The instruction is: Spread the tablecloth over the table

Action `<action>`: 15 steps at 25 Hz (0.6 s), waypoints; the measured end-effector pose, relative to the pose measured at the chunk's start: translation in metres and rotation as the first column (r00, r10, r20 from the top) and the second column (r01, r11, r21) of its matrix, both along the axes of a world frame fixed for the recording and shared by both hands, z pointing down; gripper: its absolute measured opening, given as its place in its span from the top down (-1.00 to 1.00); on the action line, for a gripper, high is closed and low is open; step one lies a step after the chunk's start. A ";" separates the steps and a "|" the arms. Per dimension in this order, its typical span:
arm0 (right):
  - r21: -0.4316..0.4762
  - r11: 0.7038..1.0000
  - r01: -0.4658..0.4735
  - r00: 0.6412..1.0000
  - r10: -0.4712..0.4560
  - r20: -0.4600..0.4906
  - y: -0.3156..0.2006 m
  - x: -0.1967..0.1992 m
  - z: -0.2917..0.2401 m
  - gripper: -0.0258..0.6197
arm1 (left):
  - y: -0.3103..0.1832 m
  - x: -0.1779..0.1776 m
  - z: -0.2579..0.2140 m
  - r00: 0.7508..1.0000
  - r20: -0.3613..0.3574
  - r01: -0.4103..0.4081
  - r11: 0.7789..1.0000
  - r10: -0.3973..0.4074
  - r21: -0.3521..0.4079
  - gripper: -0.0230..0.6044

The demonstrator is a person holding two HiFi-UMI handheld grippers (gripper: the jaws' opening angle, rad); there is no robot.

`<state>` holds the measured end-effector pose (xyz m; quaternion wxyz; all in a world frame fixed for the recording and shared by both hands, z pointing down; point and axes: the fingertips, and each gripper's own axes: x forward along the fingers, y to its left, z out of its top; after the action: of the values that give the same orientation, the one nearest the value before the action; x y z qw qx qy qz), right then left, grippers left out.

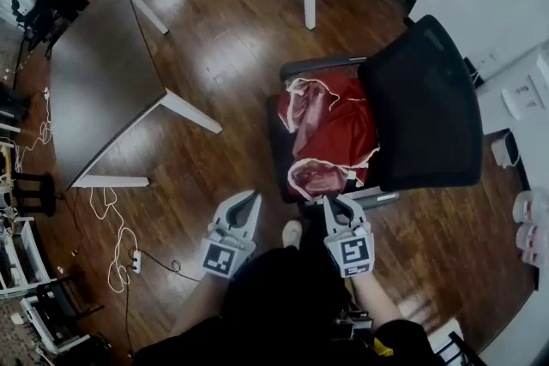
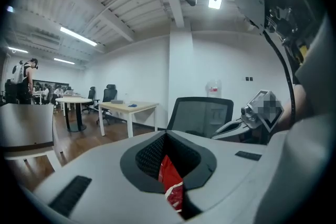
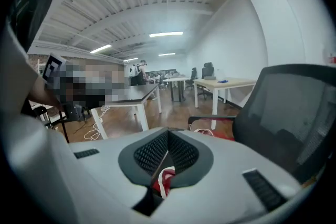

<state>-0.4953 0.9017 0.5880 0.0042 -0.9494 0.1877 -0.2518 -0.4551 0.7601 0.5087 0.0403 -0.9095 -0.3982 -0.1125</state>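
Red tablecloth [image 1: 330, 133] is heaped on the black office chair [image 1: 429, 107], just past both tongs.

Left tongs [image 1: 250, 198] and right tongs [image 1: 332, 201] are both squeezed fully closed, and as far as I can tell they're holding nothing. Only a sliver of red shows through each slit. The heap's long axis runs near-to-far on the seat, lying beyond the tips and a bit right. That puts the right tongs nearer, almost at its white-trimmed near edge. The backrest walls off the right side. The dark desk [image 1: 103, 81] it's meant for is well apart on the far left, with floor cables [image 1: 116, 257] near its leg.
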 end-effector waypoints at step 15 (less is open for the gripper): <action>-0.054 0.997 -0.060 0.986 0.067 0.150 0.113 0.114 0.103 0.90 | 0.142 0.126 0.090 0.990 0.143 -0.020 1.000 0.018 0.014 0.96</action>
<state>-0.3817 1.0152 0.6911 0.0033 -0.9328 0.1504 -0.3274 -0.3291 0.9024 0.5985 0.0197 -0.8950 -0.4077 -0.1798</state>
